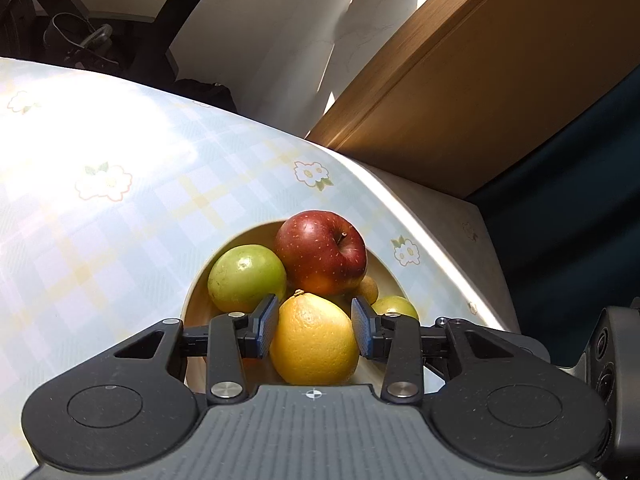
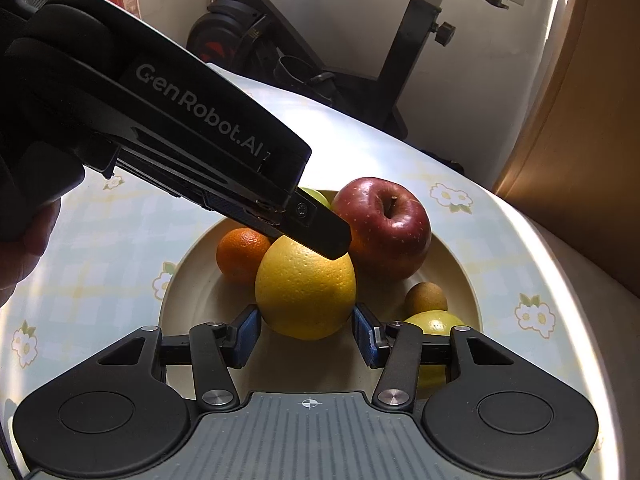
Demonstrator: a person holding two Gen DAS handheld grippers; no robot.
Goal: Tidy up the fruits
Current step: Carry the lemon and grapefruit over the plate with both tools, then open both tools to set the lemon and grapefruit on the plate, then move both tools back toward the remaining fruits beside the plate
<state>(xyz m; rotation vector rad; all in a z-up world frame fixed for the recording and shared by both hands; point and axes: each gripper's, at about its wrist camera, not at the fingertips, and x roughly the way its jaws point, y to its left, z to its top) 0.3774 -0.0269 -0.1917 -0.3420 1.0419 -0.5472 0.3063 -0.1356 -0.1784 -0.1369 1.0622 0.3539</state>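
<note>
A big yellow citrus fruit sits low over a cream bowl. My left gripper is shut on it, with a blue pad pressed to each side. In the right wrist view one of the left gripper's fingers lies across the top of the fruit. My right gripper has its pad tips against the fruit's lower flanks. The bowl also holds a red apple, a green apple, a mandarin, a small brown fruit and a yellow-green fruit.
The bowl stands on a table with a checked floral cloth, close to its right edge. A wooden panel rises beyond that edge. An exercise bike stands behind the table. A person's hand shows at far left.
</note>
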